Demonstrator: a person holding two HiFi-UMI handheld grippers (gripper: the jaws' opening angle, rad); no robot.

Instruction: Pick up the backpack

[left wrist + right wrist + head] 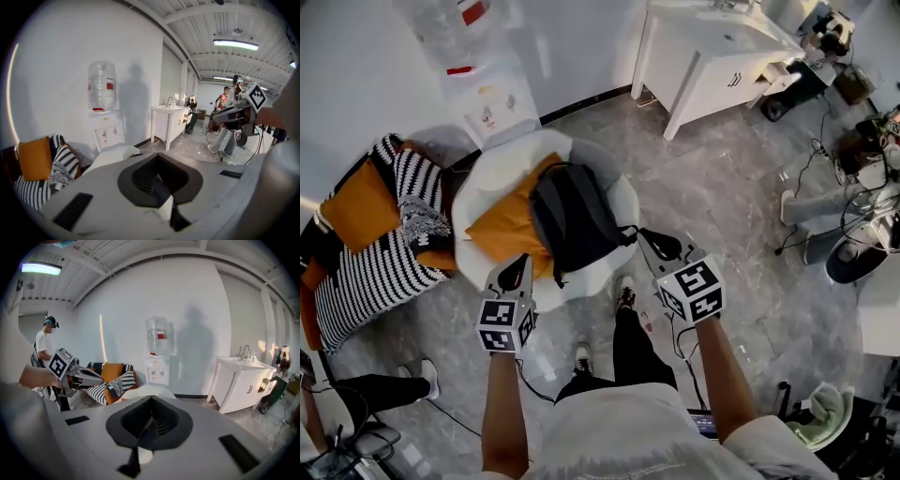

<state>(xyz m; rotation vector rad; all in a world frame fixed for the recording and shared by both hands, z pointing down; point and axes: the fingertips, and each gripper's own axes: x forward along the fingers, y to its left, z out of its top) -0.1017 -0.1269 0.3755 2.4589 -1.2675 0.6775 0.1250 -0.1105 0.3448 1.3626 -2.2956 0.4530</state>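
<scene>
The backpack (572,217) lies on an orange cushion (508,225) in the white chair (487,178), with a striped sofa (375,272) to the left. My left gripper (514,272) is at the chair's front rim and my right gripper (654,244) just beside the backpack. Both pairs of jaws are pressed together, holding nothing.
</scene>
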